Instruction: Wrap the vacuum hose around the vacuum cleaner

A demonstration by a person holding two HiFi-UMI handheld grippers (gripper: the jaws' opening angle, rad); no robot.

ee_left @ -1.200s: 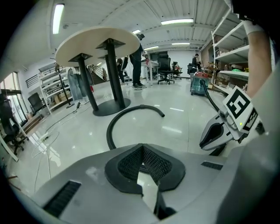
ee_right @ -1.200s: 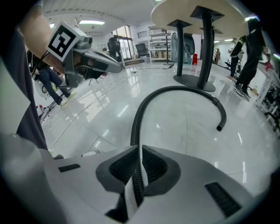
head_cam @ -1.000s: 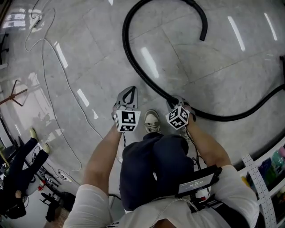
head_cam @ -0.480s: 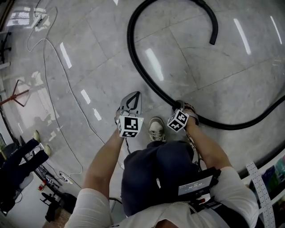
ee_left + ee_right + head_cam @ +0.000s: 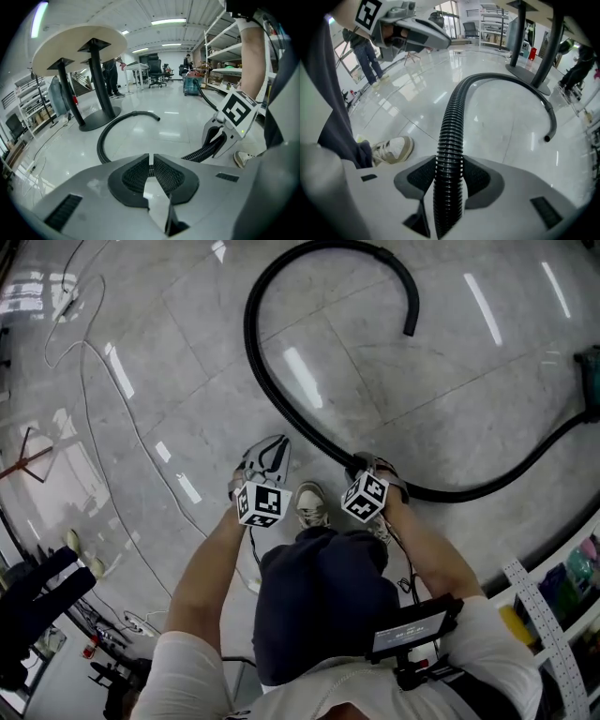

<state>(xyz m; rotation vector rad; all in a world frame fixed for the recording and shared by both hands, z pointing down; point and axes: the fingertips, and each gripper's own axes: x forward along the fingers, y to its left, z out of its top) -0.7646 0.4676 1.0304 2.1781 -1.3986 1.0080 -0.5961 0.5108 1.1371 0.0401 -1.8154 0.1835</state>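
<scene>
- The right claw (image 5: 449, 176) has the vacuum hose (image 5: 452, 122) between its jaws. Both pads lie against the ribbed sides, so it is holding the hose, and the jaws have just been closing in a little.
- The left claw (image 5: 151, 171) has its jaws together with nothing in them.
- In the head view each claw hangs just beside the person's shoe (image 5: 312, 505), one on either side, both pointing down at the floor.
- From the right claw the hose sweeps away ahead of the shoe in one wide open hook, its free end well beyond the shoe. The other way it trails off to the person's right.
- That trailing end runs to a teal body at the picture's edge, well apart from the shoe. I take this to be the vacuum cleaner (image 5: 591, 376).
- Progress, as I judge it: the hose is gripped at one spot and nothing is wound yet. Carrying it over to the cleaner and coiling it round is all still to do.
- Count: two claws, one hose, one cleaner, one shoe showing in the head view, and one thin white cable (image 5: 122, 399) well off to the shoe's left.
</scene>
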